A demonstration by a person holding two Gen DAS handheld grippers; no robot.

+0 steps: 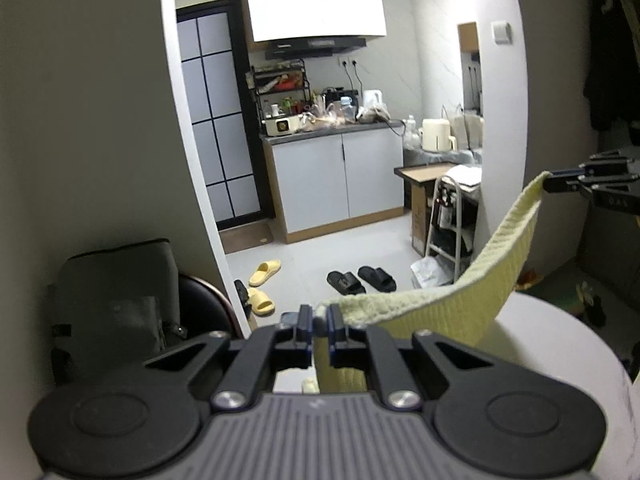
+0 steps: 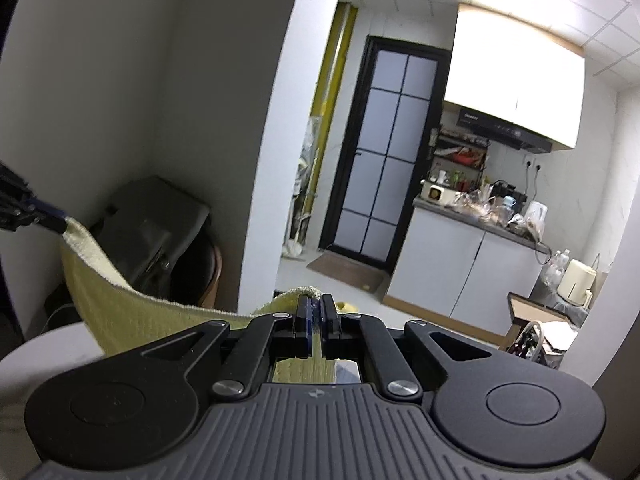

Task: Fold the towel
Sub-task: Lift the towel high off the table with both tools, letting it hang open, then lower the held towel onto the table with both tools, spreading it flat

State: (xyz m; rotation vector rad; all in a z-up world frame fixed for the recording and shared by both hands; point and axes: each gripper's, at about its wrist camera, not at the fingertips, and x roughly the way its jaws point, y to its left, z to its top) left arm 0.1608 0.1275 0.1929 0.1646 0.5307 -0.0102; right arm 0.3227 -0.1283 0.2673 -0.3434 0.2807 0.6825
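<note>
Seen from the left wrist, far left: a dark grey padded bag (image 1: 116, 304) slumped against the wall, beside the curved brown edge of a chair (image 1: 216, 300). Ahead, through an arched opening: a tiled kitchen floor with a pair of yellow slippers (image 1: 262, 284) and a pair of black slippers (image 1: 362, 280), a glass-panelled door (image 1: 218, 120), white base cabinets (image 1: 340, 176) under a cluttered counter, a cream kettle (image 1: 436, 135) further right. Centre foreground: left gripper (image 1: 319, 326) pressed together on one corner of a pale yellow waffle-weave towel (image 1: 480, 280), fabric pinched between the blue-edged pads. From there, towel stretched up and to the right in a sagging band over a round white table (image 1: 560, 340). At the right edge: right gripper (image 1: 554, 182) clamped on the towel's other top corner, held higher than the first.

Seen from the right wrist, far left: left gripper (image 2: 60, 224) biting the towel (image 2: 120, 300) corner, cloth drooping in a curve toward the centre, above the white table (image 2: 48, 348). Behind the sag, the grey bag (image 2: 156, 232). Centre foreground: right gripper (image 2: 316, 320) closed tight on the near corner, a yellow fold bulging above the pads and a strip hanging below between the fingers. To the right: door (image 2: 384, 152), cabinets (image 2: 460, 272), bright range hood (image 2: 516, 80).
</note>
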